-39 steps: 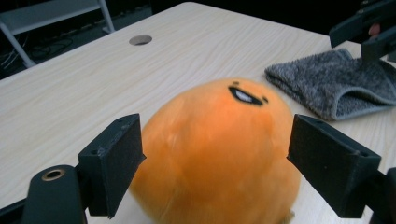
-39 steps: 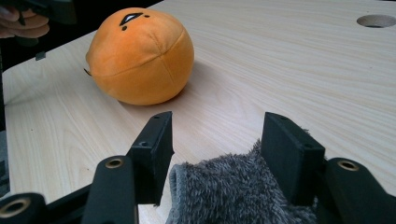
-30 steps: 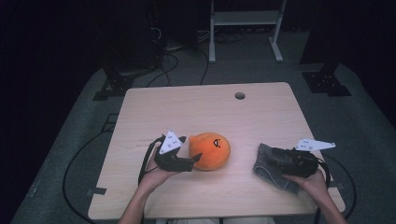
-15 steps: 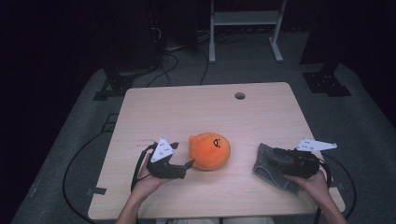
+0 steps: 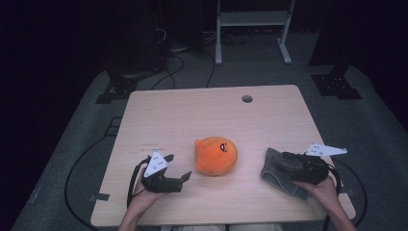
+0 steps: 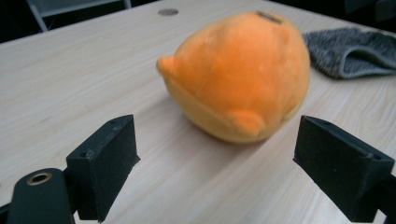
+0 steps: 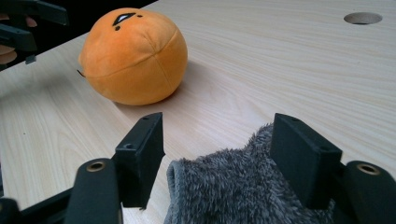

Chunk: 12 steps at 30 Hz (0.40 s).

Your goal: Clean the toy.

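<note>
An orange round plush toy [image 5: 215,155] with a small dark face lies near the middle of the wooden table [image 5: 192,115]. My left gripper [image 5: 177,167] rests just left of it, open, jaws aimed at the plush [image 6: 243,74] with a gap between. In its own view the left gripper [image 6: 222,168] holds nothing. A grey fuzzy cloth [image 5: 275,177] lies at the front right. My right gripper [image 5: 280,166] sits over it, open, and the cloth [image 7: 233,191] lies between its spread jaws [image 7: 222,149]. The plush [image 7: 133,56] stands beyond.
A round cable hole [image 5: 247,98] sits near the table's far edge. A white metal frame [image 5: 252,19] and cables stand on the dark floor behind. The left gripper [image 7: 23,23] appears far off in the right gripper view.
My left gripper has drawn back from the plush toward the front left of the table. The plush, the cloth and the right gripper have stayed put.
</note>
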### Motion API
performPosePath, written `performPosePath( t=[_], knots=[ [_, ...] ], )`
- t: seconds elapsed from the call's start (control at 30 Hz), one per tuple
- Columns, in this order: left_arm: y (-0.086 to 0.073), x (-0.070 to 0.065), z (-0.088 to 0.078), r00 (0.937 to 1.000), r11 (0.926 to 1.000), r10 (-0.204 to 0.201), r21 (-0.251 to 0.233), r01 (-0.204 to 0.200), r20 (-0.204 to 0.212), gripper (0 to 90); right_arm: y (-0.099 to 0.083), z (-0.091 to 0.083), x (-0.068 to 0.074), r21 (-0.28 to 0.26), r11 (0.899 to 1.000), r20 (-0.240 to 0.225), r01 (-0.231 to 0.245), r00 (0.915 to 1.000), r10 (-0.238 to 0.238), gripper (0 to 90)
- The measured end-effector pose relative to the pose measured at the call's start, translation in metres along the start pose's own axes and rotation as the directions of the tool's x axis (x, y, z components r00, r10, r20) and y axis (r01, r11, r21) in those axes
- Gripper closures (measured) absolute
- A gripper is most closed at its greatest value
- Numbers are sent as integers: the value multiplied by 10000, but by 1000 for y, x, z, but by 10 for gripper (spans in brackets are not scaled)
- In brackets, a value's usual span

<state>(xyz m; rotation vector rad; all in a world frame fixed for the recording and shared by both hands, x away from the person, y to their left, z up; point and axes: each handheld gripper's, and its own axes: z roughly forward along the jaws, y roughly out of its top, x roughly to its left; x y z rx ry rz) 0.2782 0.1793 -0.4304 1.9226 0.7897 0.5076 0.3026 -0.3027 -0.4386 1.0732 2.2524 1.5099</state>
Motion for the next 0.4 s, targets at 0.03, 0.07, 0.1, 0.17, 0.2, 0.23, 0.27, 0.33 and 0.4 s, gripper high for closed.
performPosePath(
  t=[0.03,0.07,0.1,0.17,0.2,0.23,0.27,0.33,0.4],
  knots=[
    [-3,0,0,10000,10000,-27,54,27,-14,117,0,-1,1,27,10000,42,-3,10000,3,317],
    [-7,1,0,9999,9999,6,142,-4,-138,117,-1,-2,1,-67,10000,83,-48,10000,48,319],
    [-10,3,0,9997,9998,-9,212,14,-230,116,-2,-3,2,-212,9997,220,-134,9997,138,328],
    [-17,8,1,9997,9989,-160,445,167,-160,115,-5,-4,1,-421,9977,210,-537,9983,546,330],
    [-19,11,1,9995,9986,-227,481,236,-202,115,-7,-4,0,-531,9962,126,-689,9975,697,330],
    [-21,13,1,9992,9982,-308,515,320,-241,115,-8,-4,0,-558,9957,137,-737,9971,745,330],
    [-24,15,1,9987,9975,-379,591,398,-338,115,-8,-3,0,-508,9961,153,-720,9972,729,330],
    [-25,17,1,9978,9970,-461,593,490,-484,115,-9,-1,-1,-406,9968,143,-689,9975,695,328],
    [-27,21,0,9969,9949,-646,743,679,-453,147,-9,0,-2,-209,9977,127,-649,9978,652,323]
  ],
)
